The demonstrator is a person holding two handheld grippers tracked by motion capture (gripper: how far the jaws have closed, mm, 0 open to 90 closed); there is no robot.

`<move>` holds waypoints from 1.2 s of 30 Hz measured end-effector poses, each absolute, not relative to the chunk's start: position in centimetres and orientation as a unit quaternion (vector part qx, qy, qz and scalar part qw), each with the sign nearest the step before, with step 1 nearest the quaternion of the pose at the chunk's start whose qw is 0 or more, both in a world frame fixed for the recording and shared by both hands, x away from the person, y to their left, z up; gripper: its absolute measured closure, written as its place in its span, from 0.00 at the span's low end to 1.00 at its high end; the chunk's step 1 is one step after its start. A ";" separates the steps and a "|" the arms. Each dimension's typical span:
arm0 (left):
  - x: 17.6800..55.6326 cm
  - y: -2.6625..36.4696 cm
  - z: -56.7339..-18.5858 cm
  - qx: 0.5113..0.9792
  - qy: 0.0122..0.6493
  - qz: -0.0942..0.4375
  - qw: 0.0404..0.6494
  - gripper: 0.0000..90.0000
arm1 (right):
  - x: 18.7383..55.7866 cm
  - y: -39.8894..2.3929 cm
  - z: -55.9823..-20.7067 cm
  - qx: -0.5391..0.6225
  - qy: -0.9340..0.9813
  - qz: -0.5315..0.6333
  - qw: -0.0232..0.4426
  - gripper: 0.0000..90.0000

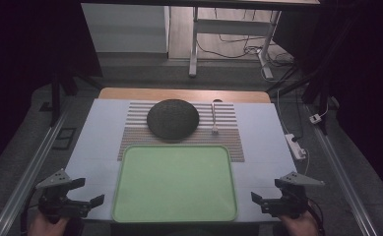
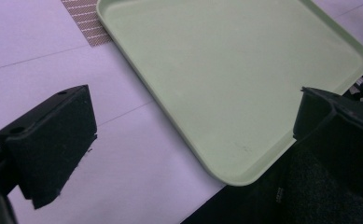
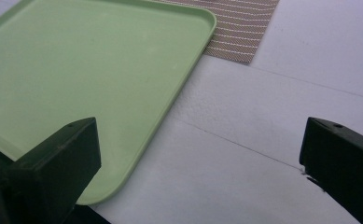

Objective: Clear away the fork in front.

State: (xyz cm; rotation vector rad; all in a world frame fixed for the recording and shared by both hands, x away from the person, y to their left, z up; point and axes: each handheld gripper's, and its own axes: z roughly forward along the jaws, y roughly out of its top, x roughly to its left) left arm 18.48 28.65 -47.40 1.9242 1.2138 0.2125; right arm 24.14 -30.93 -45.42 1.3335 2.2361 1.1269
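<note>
Both grippers sit at the bottom of the frame, the left gripper [image 1: 80, 192] at lower left and the right gripper [image 1: 265, 194] at lower right, each with its 2 jaws spread wide and nothing between them. The green tray [image 1: 175, 215] lies empty between them at bottom centre, its far edge overlapping the striped mat [image 1: 135, 129]. On the mat, above centre, rest the dark dome-shaped bowl [image 1: 173, 119] and, just to its right, a pale utensil [image 1: 214, 118]. The likely risks: the smooth tray may skid on the desk [image 1: 95, 142] if a jaw nudges its rim, the rounded bowl could slip from flat pads, and the thin utensil may be missed or flicked off the mat.
</note>
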 end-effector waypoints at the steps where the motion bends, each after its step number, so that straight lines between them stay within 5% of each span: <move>1: 18.4 28.6 -47.4 0.767 0.483 0.086 0.415 0.00 | 24.2 -31.0 -45.4 0.466 0.779 0.393 0.150 0.00; 14: 18.5 28.5 -47.5 0.774 0.478 0.076 0.408 0.00 | 24.6 -30.7 -45.6 0.458 0.792 0.383 0.125 0.00; 36: 18.6 28.4 -47.5 0.780 0.472 0.073 0.405 0.01 | 24.3 -30.1 -45.2 0.426 0.803 0.389 0.150 0.00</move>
